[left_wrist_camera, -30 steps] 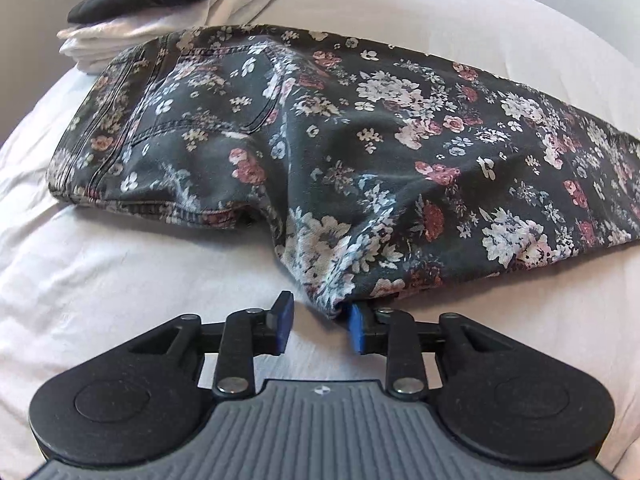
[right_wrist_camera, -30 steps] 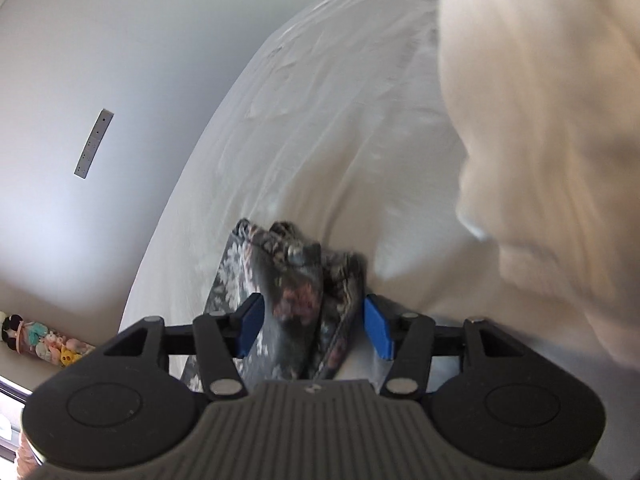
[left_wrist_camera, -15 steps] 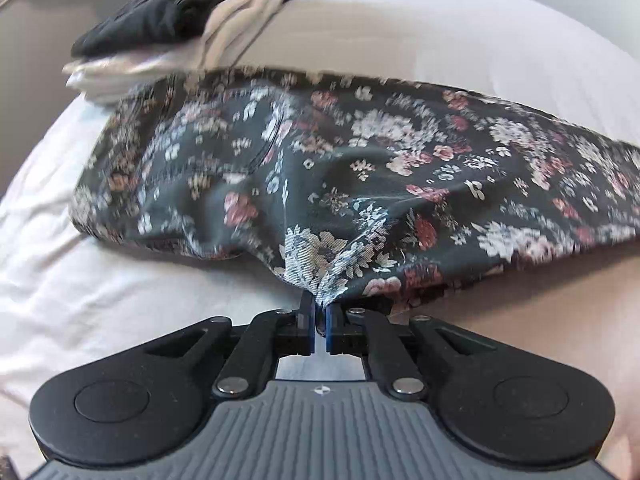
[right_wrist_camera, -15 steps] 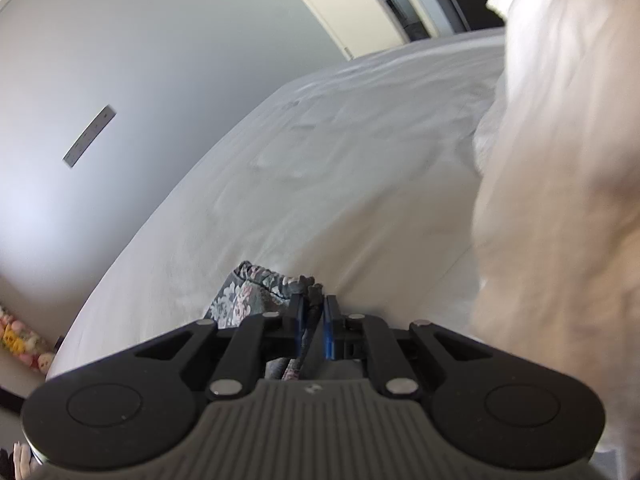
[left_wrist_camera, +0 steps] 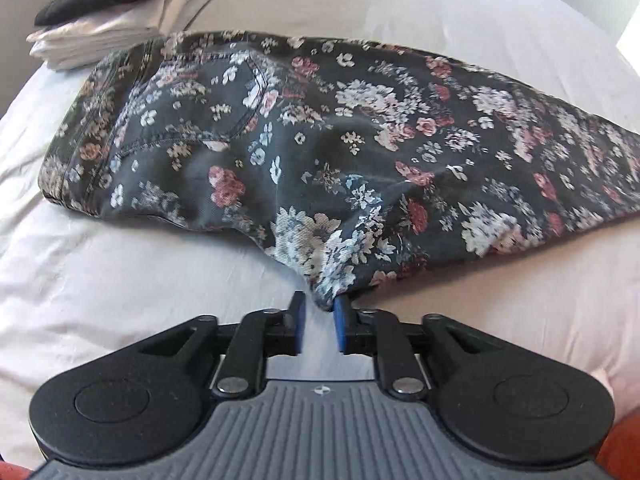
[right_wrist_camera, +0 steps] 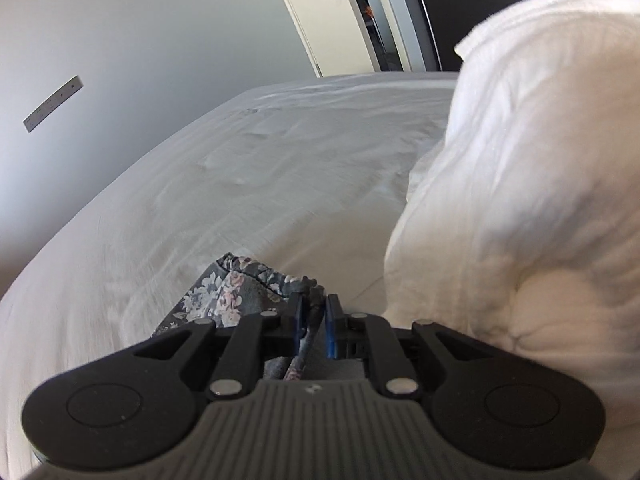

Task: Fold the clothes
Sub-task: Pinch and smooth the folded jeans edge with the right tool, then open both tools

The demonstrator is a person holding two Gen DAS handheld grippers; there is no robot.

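Dark floral trousers [left_wrist_camera: 320, 152] lie across the white bed sheet [left_wrist_camera: 120, 280], waistband to the left, legs running off to the right. My left gripper [left_wrist_camera: 319, 312] sits at their near edge. Its jaws are opening, and a peak of the fabric fold rests at the tips against the right pad [left_wrist_camera: 339, 320] without being pinched. In the right wrist view, the hem end of the trousers [right_wrist_camera: 224, 292] is raised off the sheet [right_wrist_camera: 240, 184]. My right gripper [right_wrist_camera: 314, 312] has the hem running between its pads; its jaws are easing open slightly, with the cloth still caught.
A stack of folded clothes [left_wrist_camera: 120, 12], dark on top of white, sits at the far left beside the waistband. A bulky white duvet [right_wrist_camera: 520, 200] rises just right of the right gripper. A grey wall and a doorway [right_wrist_camera: 360, 20] stand beyond the bed.
Both grippers closed on the trousers, then the left jaws parted again. The right gripper rose and tipped upward with the hem, bringing the doorway into view.
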